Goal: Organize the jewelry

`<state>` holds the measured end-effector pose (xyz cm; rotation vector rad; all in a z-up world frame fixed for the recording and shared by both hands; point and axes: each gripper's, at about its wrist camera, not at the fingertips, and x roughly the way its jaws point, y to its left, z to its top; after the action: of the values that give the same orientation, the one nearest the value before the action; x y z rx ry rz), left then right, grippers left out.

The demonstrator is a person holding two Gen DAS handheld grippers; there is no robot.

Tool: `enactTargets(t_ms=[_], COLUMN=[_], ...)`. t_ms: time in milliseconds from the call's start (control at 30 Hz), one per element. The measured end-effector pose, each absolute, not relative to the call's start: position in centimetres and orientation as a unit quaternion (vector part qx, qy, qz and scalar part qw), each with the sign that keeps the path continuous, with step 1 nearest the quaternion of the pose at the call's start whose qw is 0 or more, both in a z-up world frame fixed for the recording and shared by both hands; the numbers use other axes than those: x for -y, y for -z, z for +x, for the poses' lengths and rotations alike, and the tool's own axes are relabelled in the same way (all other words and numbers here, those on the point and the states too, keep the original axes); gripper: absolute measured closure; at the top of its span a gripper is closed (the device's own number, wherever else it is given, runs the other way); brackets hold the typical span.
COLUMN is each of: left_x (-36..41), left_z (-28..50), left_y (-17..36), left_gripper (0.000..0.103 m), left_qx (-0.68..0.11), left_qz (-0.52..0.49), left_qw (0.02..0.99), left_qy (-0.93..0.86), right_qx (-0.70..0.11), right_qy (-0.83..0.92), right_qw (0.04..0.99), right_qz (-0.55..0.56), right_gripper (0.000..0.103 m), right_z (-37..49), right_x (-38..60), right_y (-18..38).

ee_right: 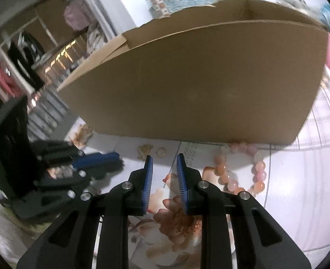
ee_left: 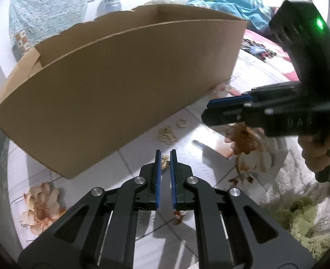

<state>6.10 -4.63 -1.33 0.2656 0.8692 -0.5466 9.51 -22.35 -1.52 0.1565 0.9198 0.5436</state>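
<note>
The box is plain brown. The sheet is white with thin grey lines and orange flowers. The butterfly is gold, and so is the ring. The beads are pink and orange. Both grippers are black with blue pads.

A bed covered by a white sheet printed with grid lines and orange-brown flowers carries everything. An open cardboard box stands on it ahead of both tools. Before the box lie a tangled gold chain and a gold ring. A pink-and-orange bead bracelet lies ahead-right of the right tool, touching the box's base.
</note>
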Motion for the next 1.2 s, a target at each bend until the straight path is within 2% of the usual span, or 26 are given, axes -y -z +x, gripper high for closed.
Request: enactTargets(t_ms=[367, 500, 533, 1000, 1033, 1200], left_x=[3.0, 2.6, 2.5, 1.9, 1.9, 1.9], left_z=[6.4, 6.5, 6.5, 6.5, 6.4, 5.7], left_y=[1.6, 1.6, 1.6, 1.5, 1.4, 0.9], left_gripper=[0.096, 0.096, 0.096, 0.096, 0.096, 0.096], left_qx=[-0.412, -0.41, -0.41, -0.406, -0.405, -0.399], left_qz=[0.105, 0.1, 0.099, 0.097, 0.098, 0.103], left_qw=[0.868, 0.869, 0.869, 0.872, 0.872, 0.875], left_qy=[0.256, 0.259, 0.259, 0.257, 0.256, 0.253], right_qx=[-0.428, -0.42, -0.421, -0.426, -0.426, -0.42], right_qy=[-0.262, -0.258, -0.262, -0.263, -0.263, -0.263], right_qw=[0.863, 0.864, 0.862, 0.861, 0.861, 0.865], right_qz=[-0.054, -0.103, -0.107, -0.088, -0.087, -0.076], right_gripper=[0.081, 0.088, 0.09, 0.093, 0.1, 0.1], right_z=[10.2, 9.8, 9.8, 10.0, 9.8, 9.3], right_x=[18.0, 16.5, 16.3, 17.3, 17.4, 18.0], right_y=[1.7, 1.6, 1.6, 1.3, 1.2, 0.7])
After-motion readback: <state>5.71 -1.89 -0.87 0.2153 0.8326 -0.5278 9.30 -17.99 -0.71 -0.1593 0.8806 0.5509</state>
